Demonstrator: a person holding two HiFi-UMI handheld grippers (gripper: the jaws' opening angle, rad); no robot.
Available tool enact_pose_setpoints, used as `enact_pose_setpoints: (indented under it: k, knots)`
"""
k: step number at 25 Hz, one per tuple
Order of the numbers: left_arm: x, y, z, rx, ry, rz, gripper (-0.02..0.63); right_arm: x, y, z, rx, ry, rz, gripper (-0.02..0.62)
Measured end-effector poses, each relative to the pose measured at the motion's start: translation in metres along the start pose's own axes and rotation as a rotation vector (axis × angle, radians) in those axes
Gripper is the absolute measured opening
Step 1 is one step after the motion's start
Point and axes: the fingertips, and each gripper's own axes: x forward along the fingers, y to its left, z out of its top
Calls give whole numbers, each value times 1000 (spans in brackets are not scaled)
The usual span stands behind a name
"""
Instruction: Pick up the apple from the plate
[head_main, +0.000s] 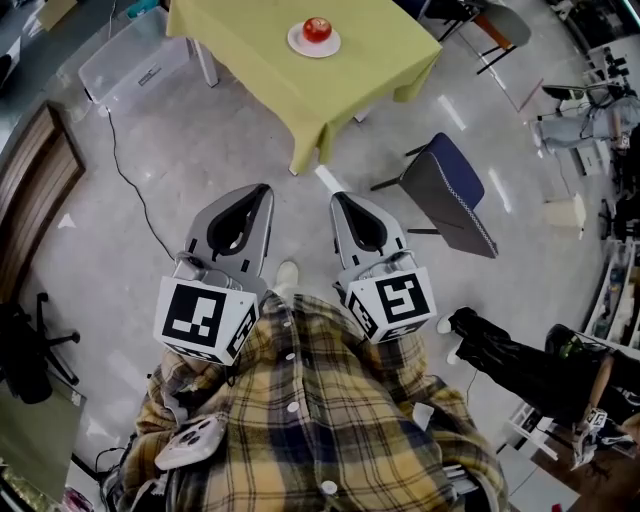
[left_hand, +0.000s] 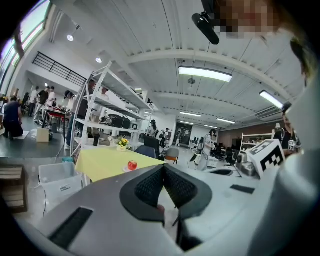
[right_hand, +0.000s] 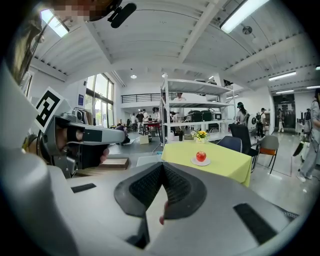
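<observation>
Plainly, a glossy red apple (head_main: 317, 28) sits on a white plate (head_main: 297, 43).

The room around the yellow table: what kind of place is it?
Probably an open lab or workshop: tall white shelving loaded with equipment, strip lights on a high ceiling, and office chairs.

1. Floor (head_main: 230, 150) before the table (head_main: 250, 60): open, one thin cable (head_main: 123, 170) at left.
2. Chair (head_main: 447, 190): off the table's right corner.
3. Tabletop round the plate (head_main: 314, 46): bare (near edge unblocked).
</observation>
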Motion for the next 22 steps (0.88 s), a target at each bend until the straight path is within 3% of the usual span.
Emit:
enact_pose_setpoints:
  k: [12, 22]
  knots:
    - [42, 131, 50, 25, 6, -83, 8, 121, 17, 42, 27, 13, -99, -5]
    - [51, 205, 56, 40, 63, -128, 8, 181, 26, 46, 109, 41, -192, -5]
